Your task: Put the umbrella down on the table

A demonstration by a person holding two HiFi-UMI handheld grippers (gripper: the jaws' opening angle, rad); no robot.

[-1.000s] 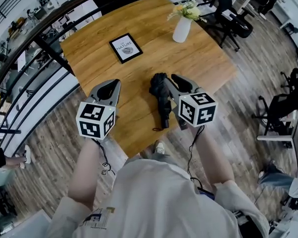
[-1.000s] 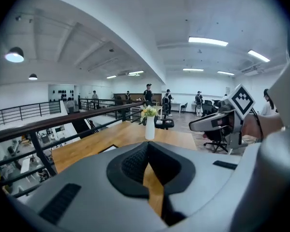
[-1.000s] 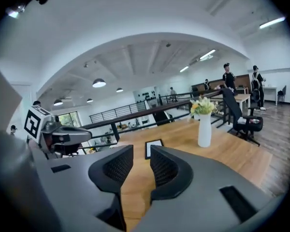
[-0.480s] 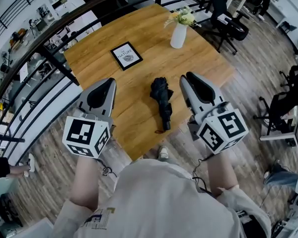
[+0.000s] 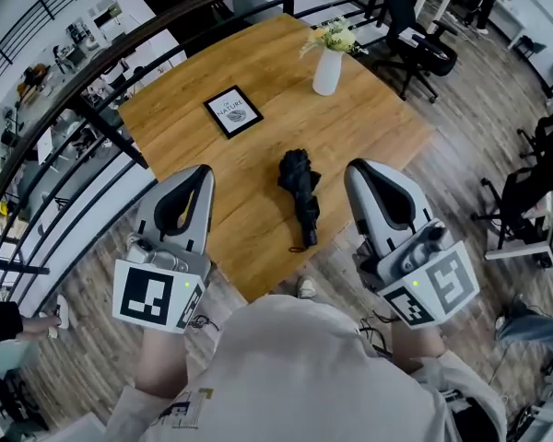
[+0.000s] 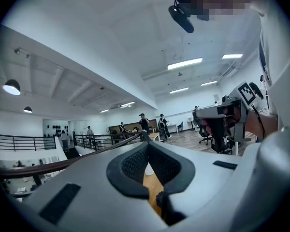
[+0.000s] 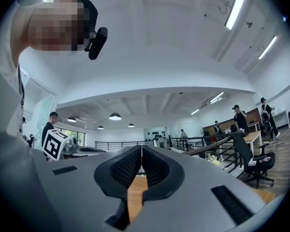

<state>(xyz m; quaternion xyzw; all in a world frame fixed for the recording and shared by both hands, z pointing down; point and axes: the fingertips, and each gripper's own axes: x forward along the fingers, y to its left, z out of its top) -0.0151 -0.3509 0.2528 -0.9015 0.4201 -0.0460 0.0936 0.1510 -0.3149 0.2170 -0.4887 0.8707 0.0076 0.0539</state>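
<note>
Count: one umbrella, one picture frame, one vase, two grippers.

The umbrella [image 5: 300, 194], black and folded, lies flat on the wooden table [image 5: 378, 127] near the edge closest to the person, its strap end pointing toward that edge. No gripper touches it.

The left gripper [image 5: 200, 175] sits to the umbrella's left and the right gripper [image 5: 358, 171] to its right, both clear of it. In the left gripper view the jaws meet at the tips with nothing between them. In the right gripper view the jaws have just been closing and now stand together, also with nothing between them.

Surroundings: the picture frame [image 5: 233, 111] lies flat farther across the table, well apart from the umbrella. The white vase [image 5: 327, 70], holding flowers, stands upright near the far edge. A dark railing [image 5: 120, 53] curves round the table's left and far sides. An office chair [image 5: 415, 35] stands beyond the far right corner. Both gripper views show several people standing in the distance.
</note>
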